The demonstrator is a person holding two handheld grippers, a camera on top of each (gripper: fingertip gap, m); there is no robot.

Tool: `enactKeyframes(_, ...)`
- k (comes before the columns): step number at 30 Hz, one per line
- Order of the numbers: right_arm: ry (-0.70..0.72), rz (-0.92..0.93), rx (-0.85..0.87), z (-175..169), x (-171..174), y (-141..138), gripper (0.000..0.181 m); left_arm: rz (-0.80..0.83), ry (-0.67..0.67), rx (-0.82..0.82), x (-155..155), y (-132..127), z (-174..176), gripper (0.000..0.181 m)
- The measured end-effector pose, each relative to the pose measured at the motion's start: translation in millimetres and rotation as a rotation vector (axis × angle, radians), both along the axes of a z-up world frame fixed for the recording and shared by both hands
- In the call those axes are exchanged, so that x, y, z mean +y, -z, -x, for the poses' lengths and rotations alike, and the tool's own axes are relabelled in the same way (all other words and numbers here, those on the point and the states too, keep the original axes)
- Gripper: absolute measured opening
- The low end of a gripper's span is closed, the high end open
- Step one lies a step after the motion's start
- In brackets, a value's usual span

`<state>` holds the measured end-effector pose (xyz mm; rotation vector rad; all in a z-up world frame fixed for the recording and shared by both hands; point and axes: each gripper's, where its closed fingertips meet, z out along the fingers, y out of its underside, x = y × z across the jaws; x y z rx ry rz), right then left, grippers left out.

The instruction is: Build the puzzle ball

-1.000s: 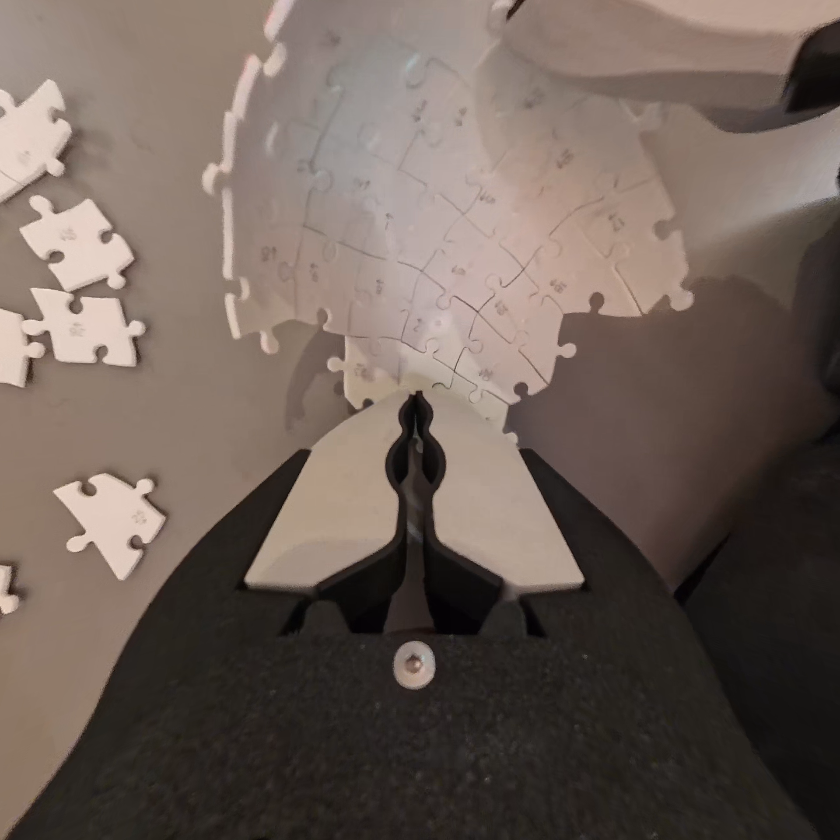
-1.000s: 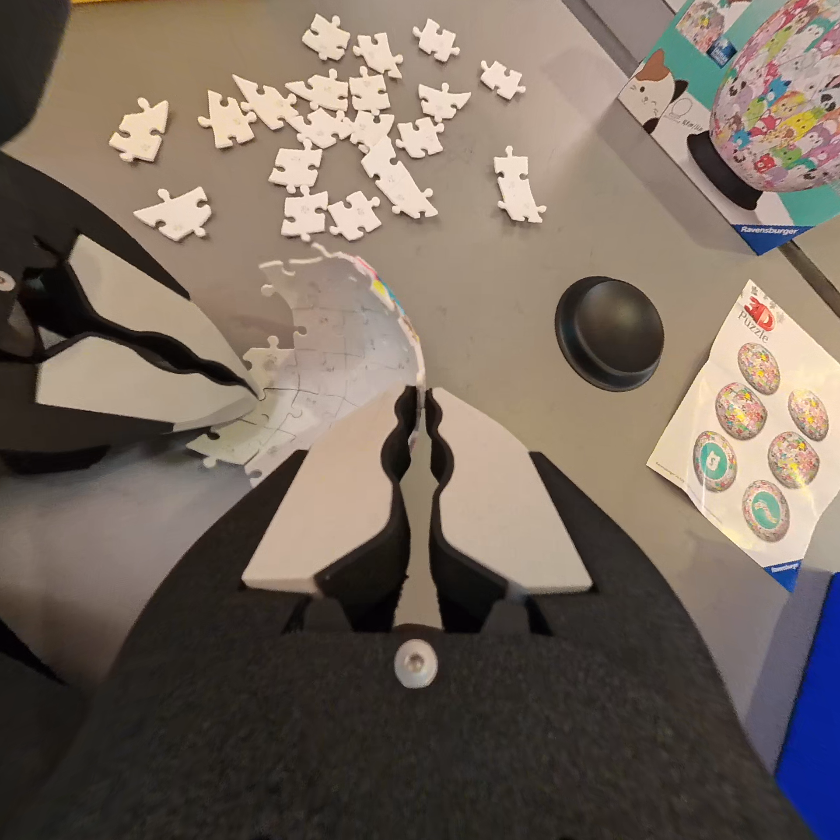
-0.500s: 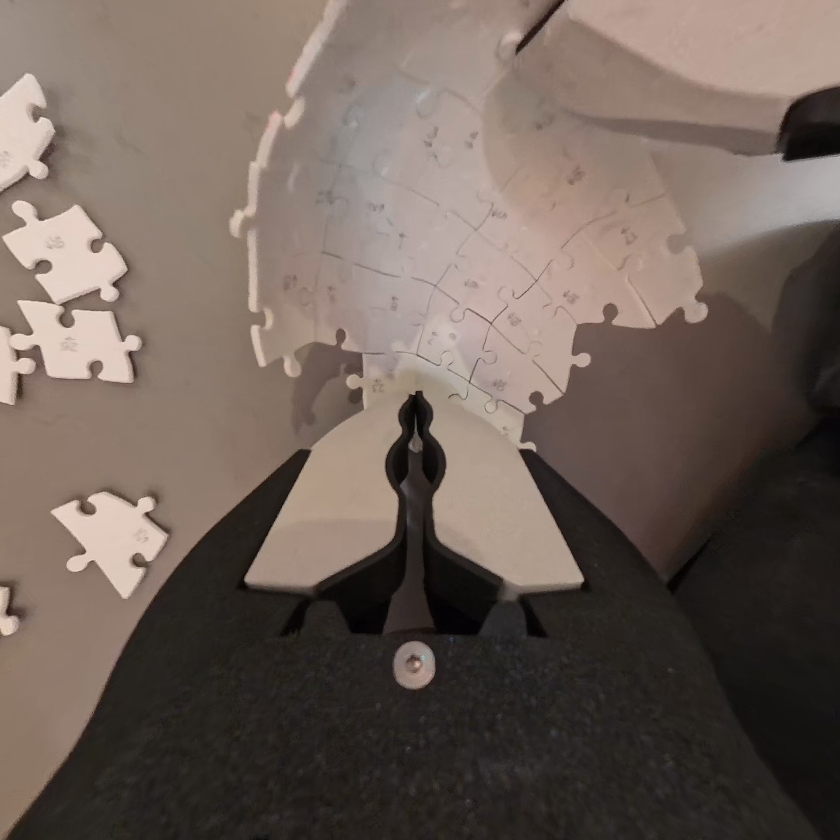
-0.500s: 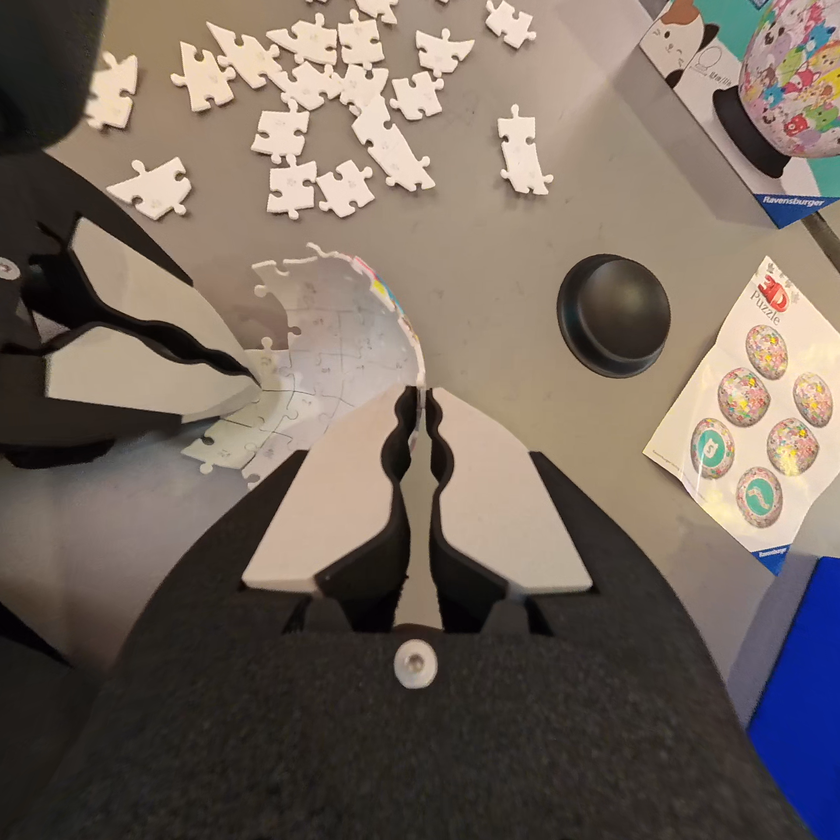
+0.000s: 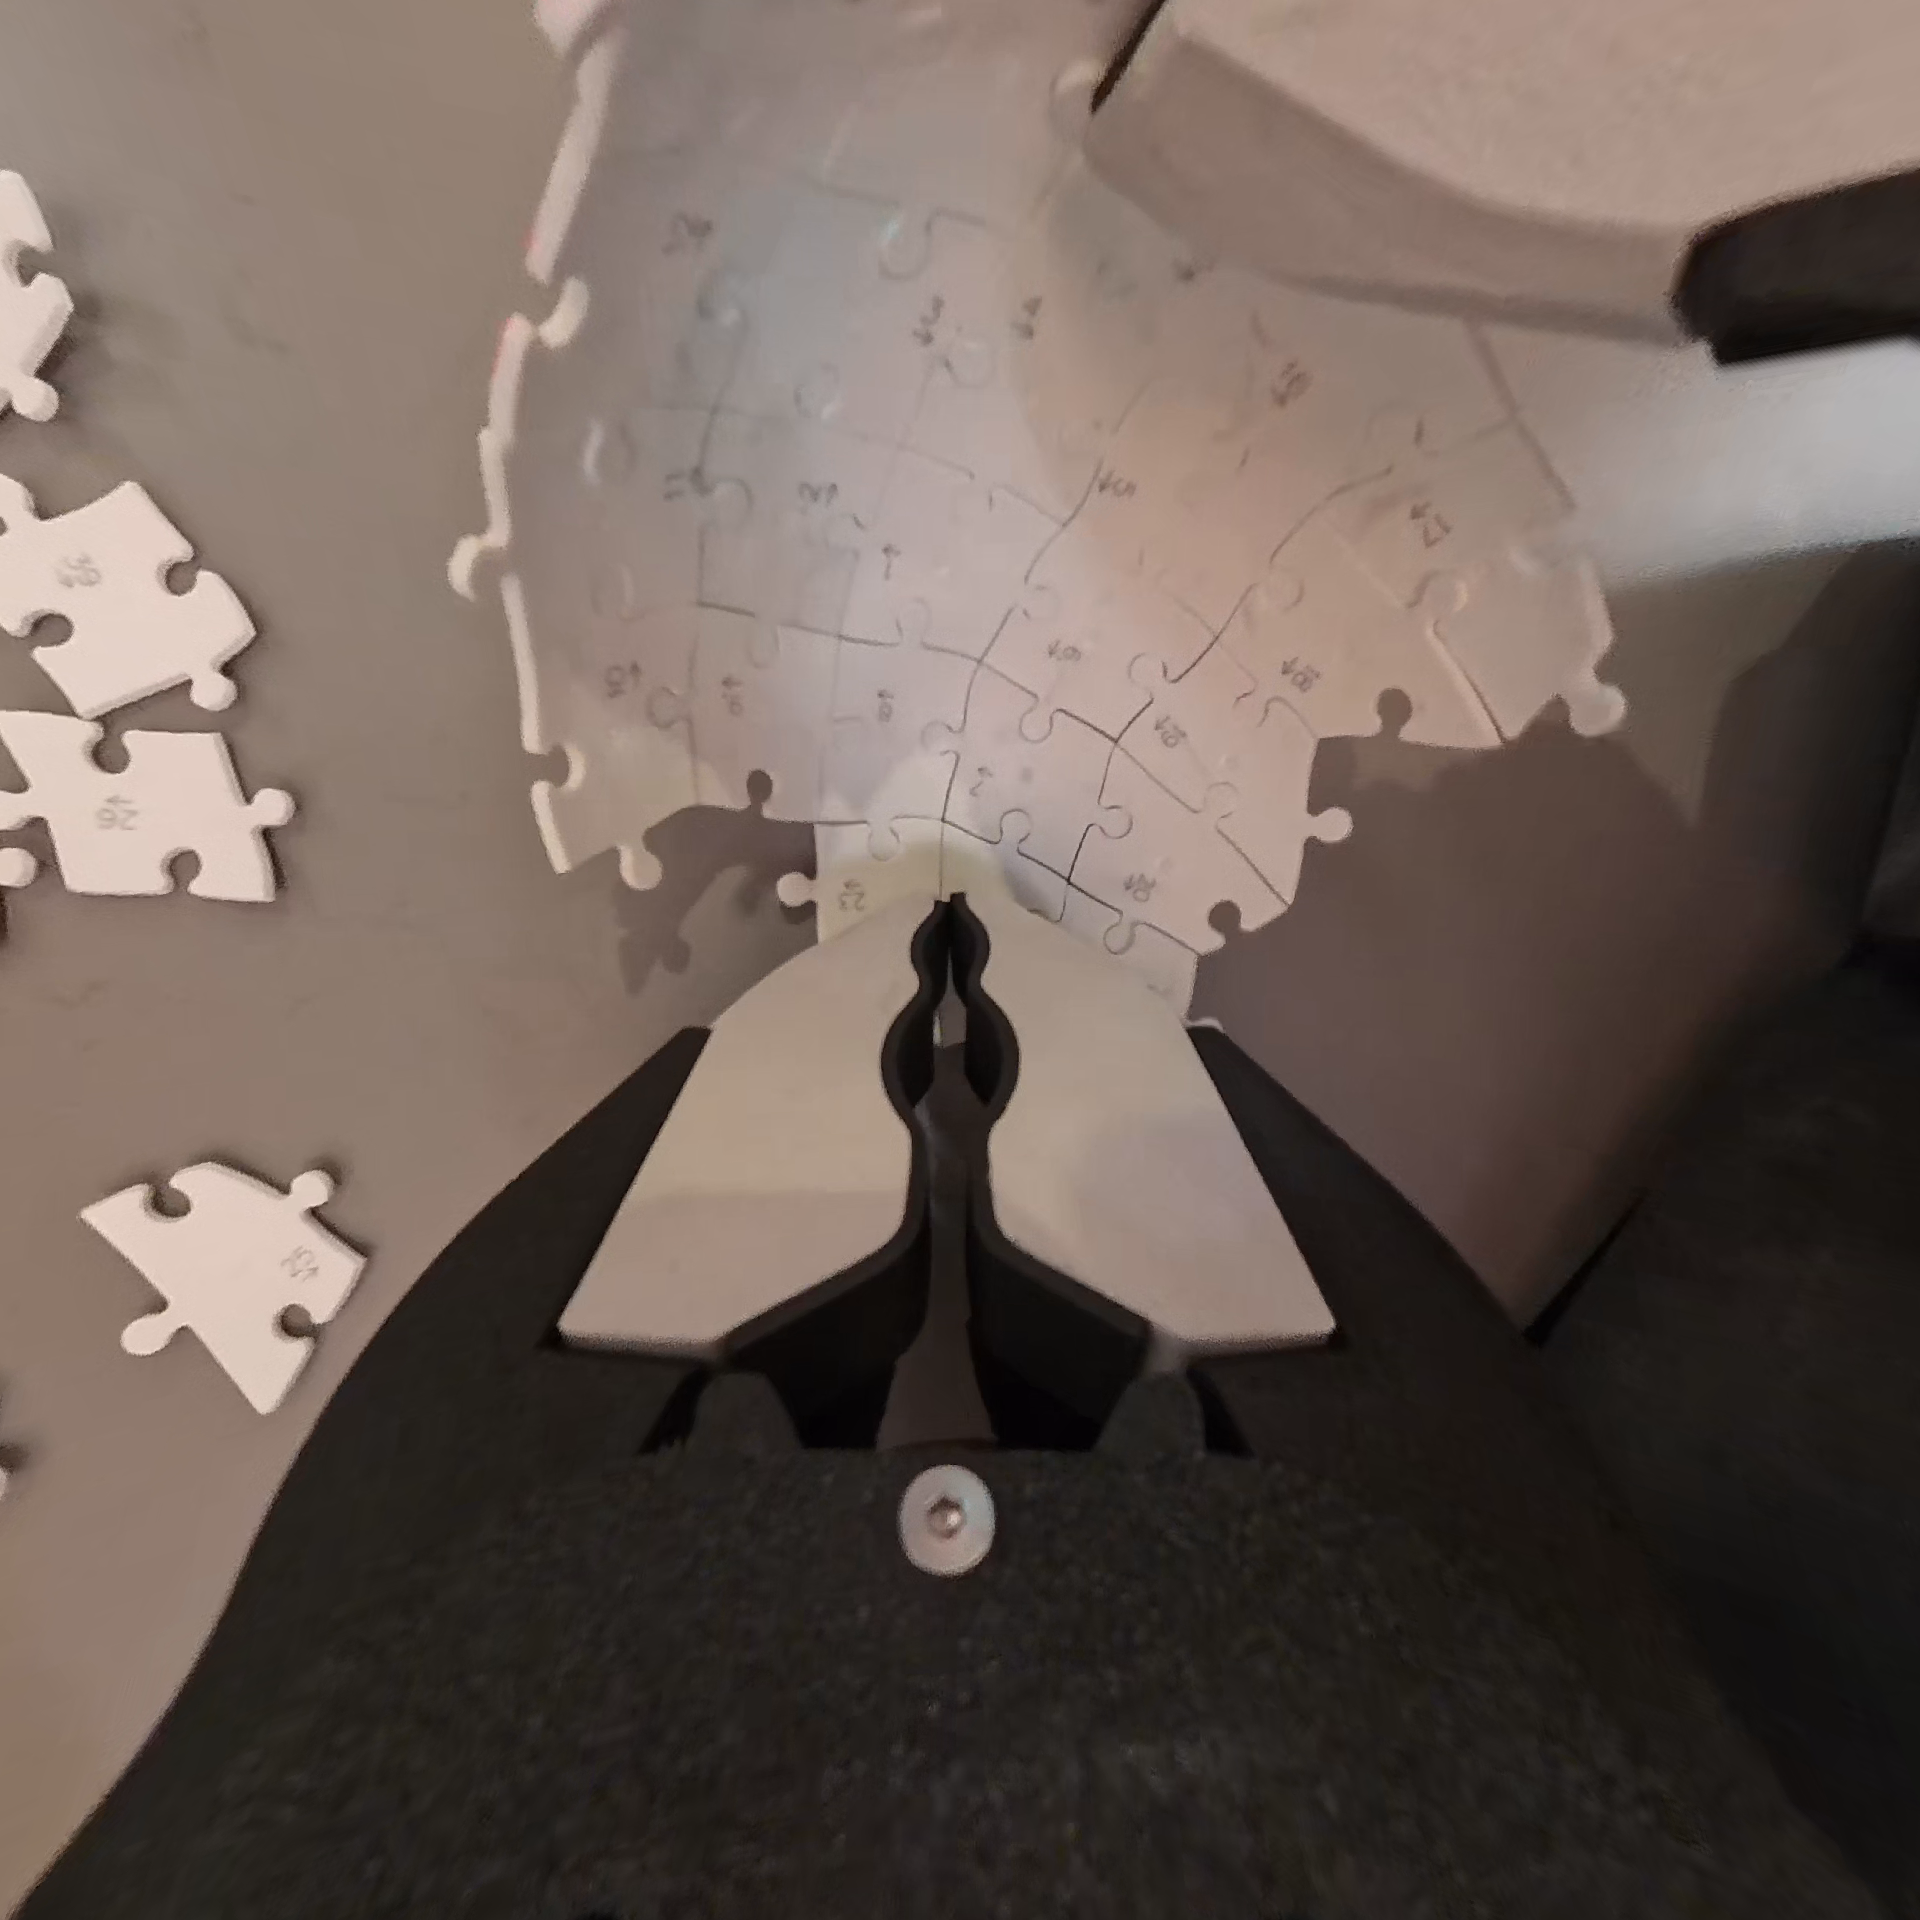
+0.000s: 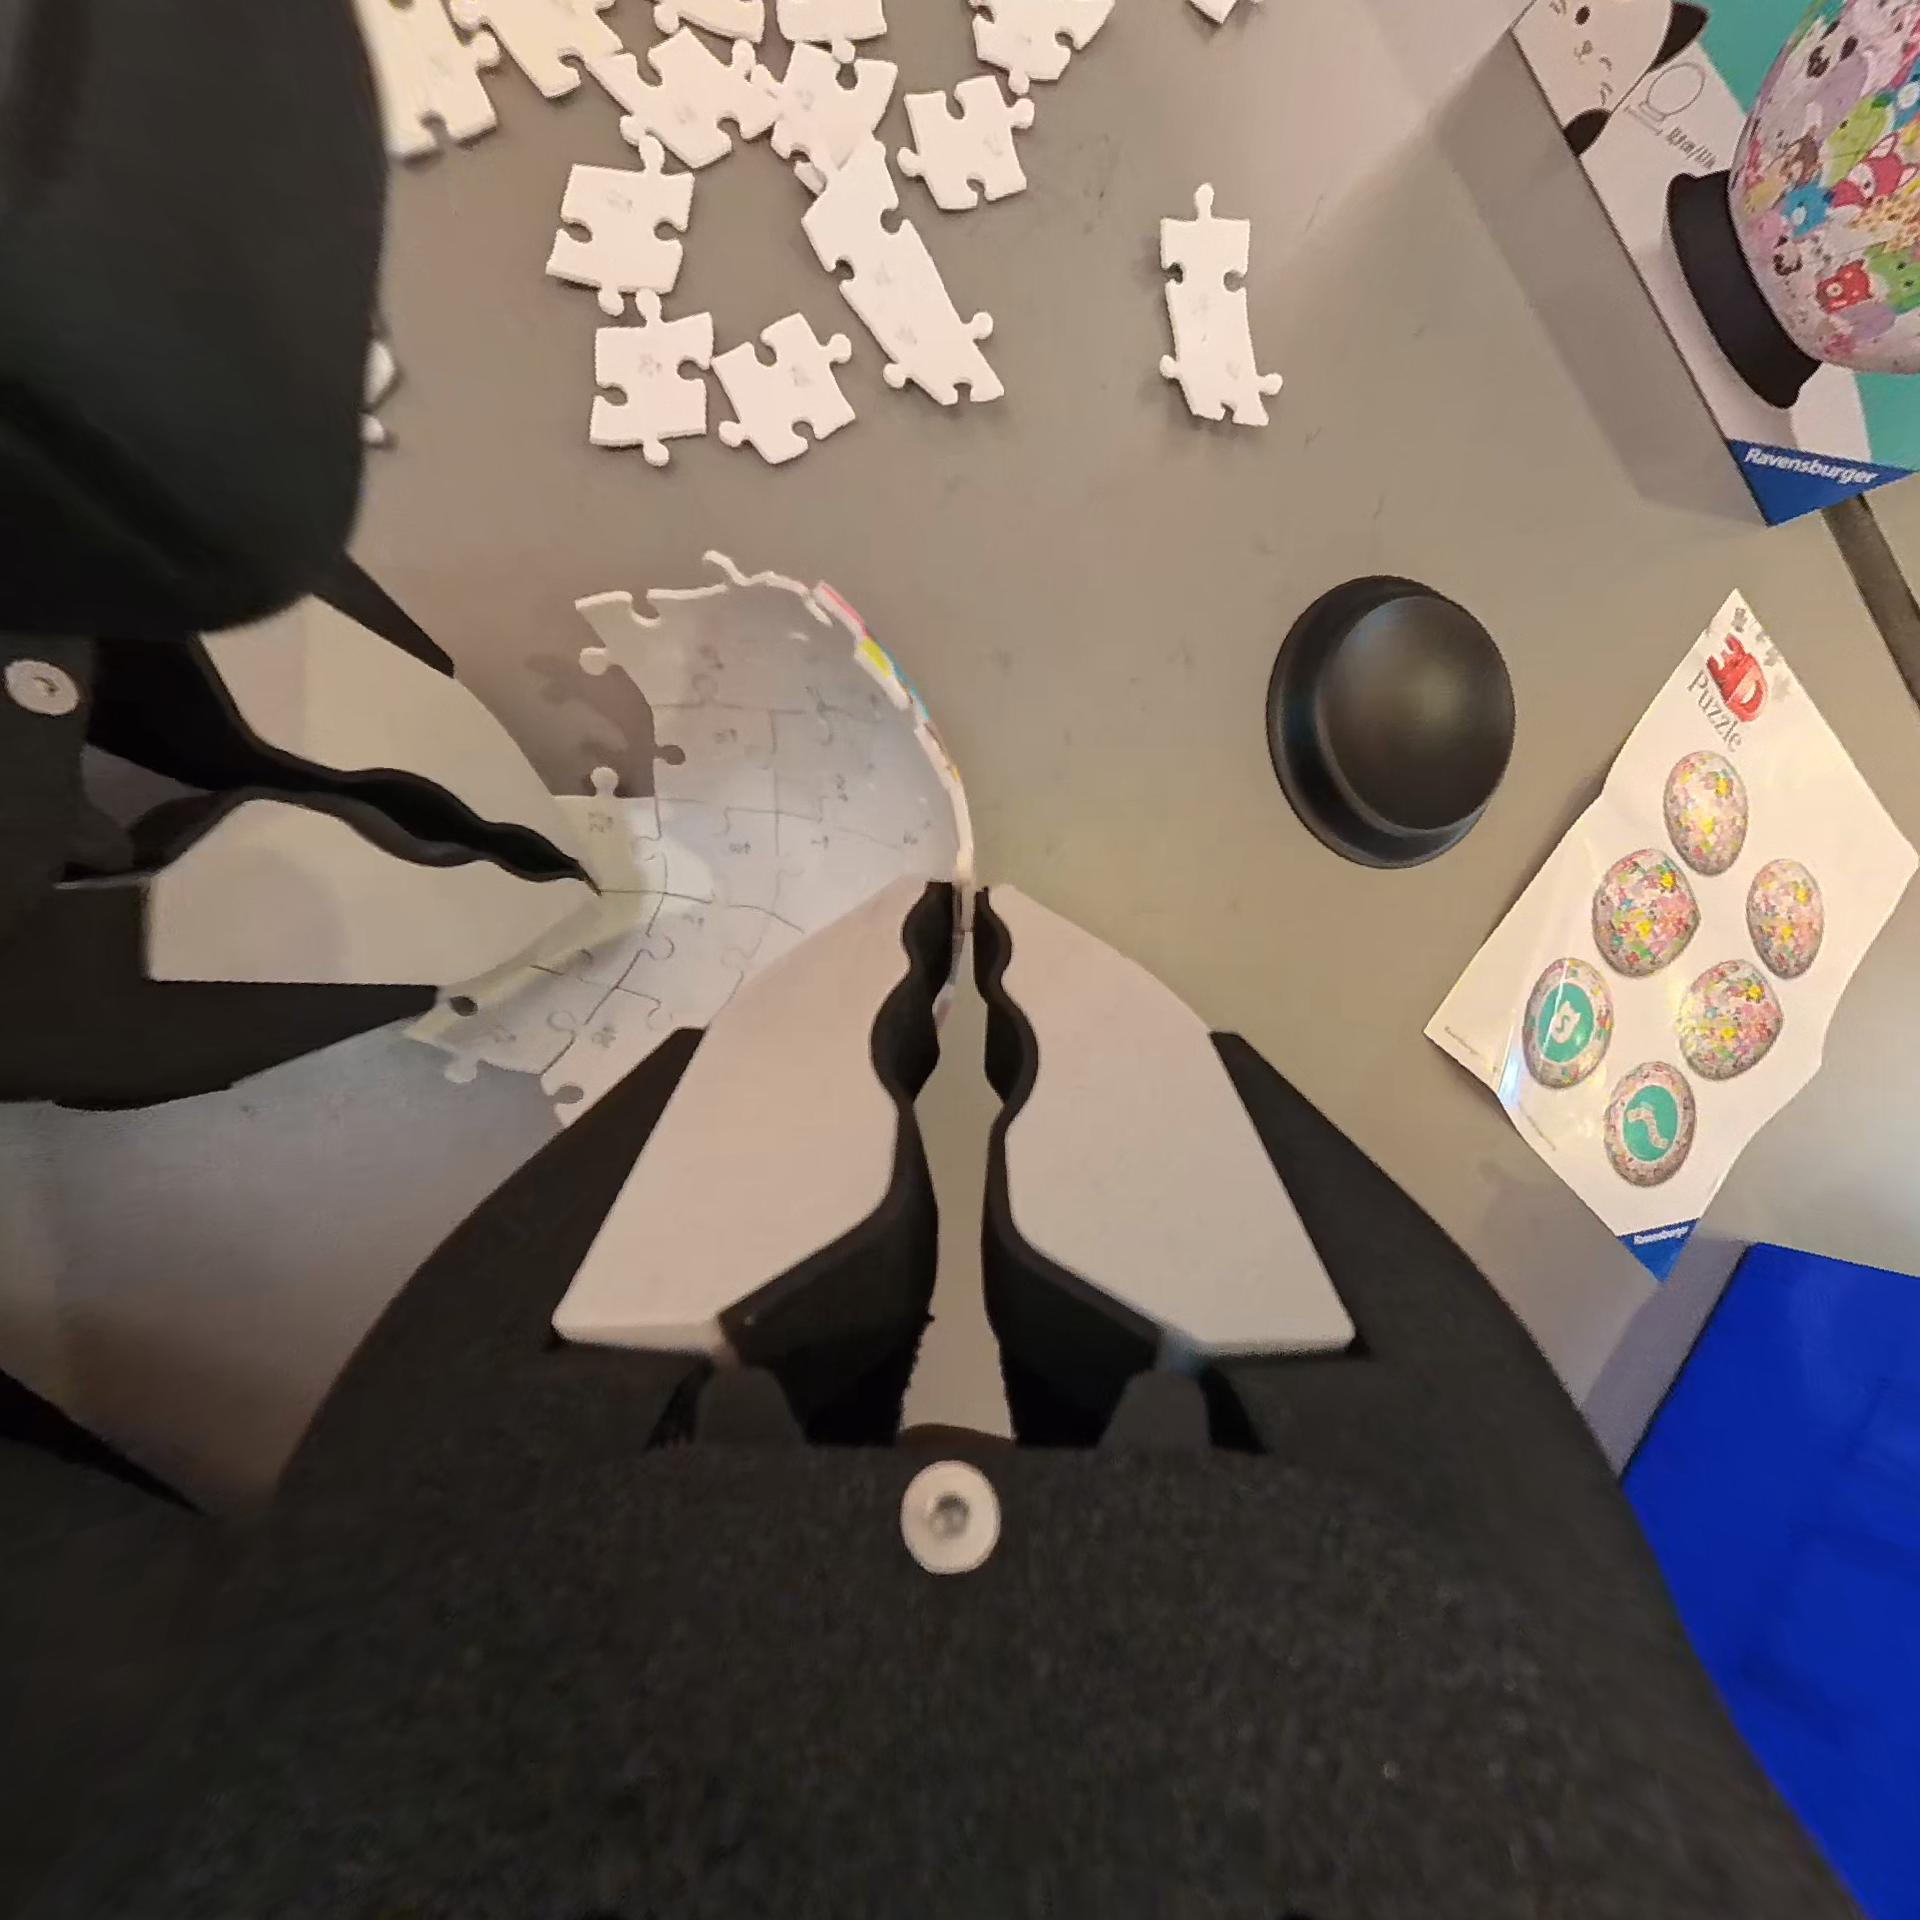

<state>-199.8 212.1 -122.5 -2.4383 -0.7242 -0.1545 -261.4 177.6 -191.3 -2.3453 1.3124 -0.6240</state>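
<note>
A partly built puzzle ball (image 5: 997,540), a curved white shell of joined numbered pieces, is held above the grey table (image 6: 1091,582). My left gripper (image 5: 951,902) is shut on its near edge. My right gripper (image 6: 964,891) is shut on the opposite rim, where coloured print shows on the shell's outer side (image 6: 790,769). The right gripper's finger (image 5: 1455,156) shows at the top right of the left wrist view. The left gripper (image 6: 587,883) shows at the left of the right wrist view. Loose white pieces (image 6: 790,208) lie on the table beyond the shell; more lie at the left (image 5: 135,810).
A black dome-shaped stand (image 6: 1390,719) sits on the table to the right of the shell. A leaflet with ball pictures (image 6: 1683,925) lies farther right. The puzzle box (image 6: 1766,208) stands at the top right. A blue surface (image 6: 1808,1455) is at the right edge. About 10 cm separates my left fingertips from my right.
Both grippers have stayed shut on the shell. The shell and grippers have shifted over the table; loose pieces, stand and leaflet appear closer and lower in the right wrist view.
</note>
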Motion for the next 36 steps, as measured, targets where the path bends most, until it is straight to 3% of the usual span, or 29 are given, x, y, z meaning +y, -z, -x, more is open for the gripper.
enactKeyframes(3, 0.008, 0.011, 0.007, -4, -1, 4, 0.004, 0.010, 0.001, -0.049, -2, -6, 4, 0.000)
enactKeyframes(5, 0.016, 0.018, 0.019, -7, -2, 5, 0.004, -0.015, -0.014, -0.139, 1, -24, 13, 0.000)
enactKeyframes(9, 0.030, 0.046, 0.027, -12, -4, 7, 0.004, -0.137, -0.073, -0.145, 23, -45, 69, 0.000)
enactKeyframes(11, 0.037, 0.069, 0.026, -14, -5, 7, 0.004, -0.202, -0.110, -0.142, 32, -47, 96, 0.014)
enactKeyframes(18, 0.030, 0.090, 0.003, -16, -3, 4, 0.004, -0.291, -0.145, -0.085, 49, -26, 134, 0.025)
enactKeyframes(26, 0.032, 0.079, 0.011, -18, -6, 7, 0.004, -0.271, -0.064, 0.049, 63, 1, 131, 0.030)
enactKeyframes(31, 0.025, 0.076, 0.012, -18, -4, 7, 0.004, -0.347, -0.099, 0.071, 86, -11, 140, 0.031)
enactKeyframes(34, 0.022, 0.079, 0.013, -18, -4, 8, 0.004, -0.316, -0.148, 0.115, 106, -12, 152, 0.033)
enactKeyframes(36, 0.022, 0.082, 0.016, -19, -4, 9, 0.004, -0.238, -0.174, 0.155, 113, -2, 160, 0.047)
